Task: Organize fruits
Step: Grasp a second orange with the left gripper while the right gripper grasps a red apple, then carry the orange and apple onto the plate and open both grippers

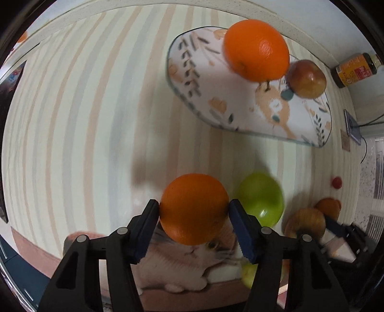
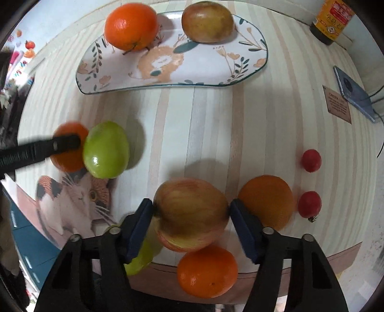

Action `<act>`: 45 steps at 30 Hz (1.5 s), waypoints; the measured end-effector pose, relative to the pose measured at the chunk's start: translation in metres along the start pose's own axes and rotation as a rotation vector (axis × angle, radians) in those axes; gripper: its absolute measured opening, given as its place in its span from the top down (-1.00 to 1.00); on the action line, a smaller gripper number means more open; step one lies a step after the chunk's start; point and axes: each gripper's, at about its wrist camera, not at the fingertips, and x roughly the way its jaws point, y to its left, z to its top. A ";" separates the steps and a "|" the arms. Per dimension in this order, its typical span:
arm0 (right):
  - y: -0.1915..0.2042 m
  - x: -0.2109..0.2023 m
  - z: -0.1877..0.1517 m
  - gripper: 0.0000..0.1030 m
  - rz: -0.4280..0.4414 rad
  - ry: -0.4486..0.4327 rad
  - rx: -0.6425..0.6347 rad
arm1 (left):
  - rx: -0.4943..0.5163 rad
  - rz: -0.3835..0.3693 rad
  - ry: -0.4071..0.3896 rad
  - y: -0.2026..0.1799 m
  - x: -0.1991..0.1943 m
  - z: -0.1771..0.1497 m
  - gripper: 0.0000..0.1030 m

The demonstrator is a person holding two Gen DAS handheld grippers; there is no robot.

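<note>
My left gripper (image 1: 194, 208) is shut on an orange (image 1: 193, 207), held above the striped tablecloth; it also shows in the right wrist view (image 2: 69, 150) with the left finger (image 2: 48, 147) across it. My right gripper (image 2: 190, 211) is shut on a red-yellow apple (image 2: 190, 213). A floral oval plate (image 2: 172, 67) lies farther back and holds an orange (image 2: 130, 26) and an apple (image 2: 207, 21). A green apple (image 2: 105, 150) sits beside the held orange. Two more oranges (image 2: 267, 201) (image 2: 207, 271) and two small red fruits (image 2: 310, 160) (image 2: 309, 204) lie near my right gripper.
A brown bottle with a yellow label (image 2: 332, 19) stands at the back right by the wall. A phone (image 2: 352, 93) with a cable and a small brown card (image 2: 338, 103) lie at the right. The table's front edge (image 2: 345, 254) runs close below the grippers.
</note>
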 end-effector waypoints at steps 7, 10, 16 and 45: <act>-0.009 0.004 0.006 -0.26 0.003 0.026 0.019 | -0.043 -0.055 0.035 0.013 0.019 0.002 -0.58; -0.008 0.014 0.005 -0.31 0.039 0.057 0.023 | -0.079 -0.079 0.028 0.015 0.023 0.005 -0.51; -0.005 0.030 -0.002 -0.31 0.097 0.069 0.053 | -0.012 -0.041 0.008 -0.002 0.015 0.008 -0.11; -0.002 -0.019 0.012 -0.30 0.183 -0.112 0.096 | -0.003 -0.071 -0.106 -0.008 -0.032 0.004 -0.07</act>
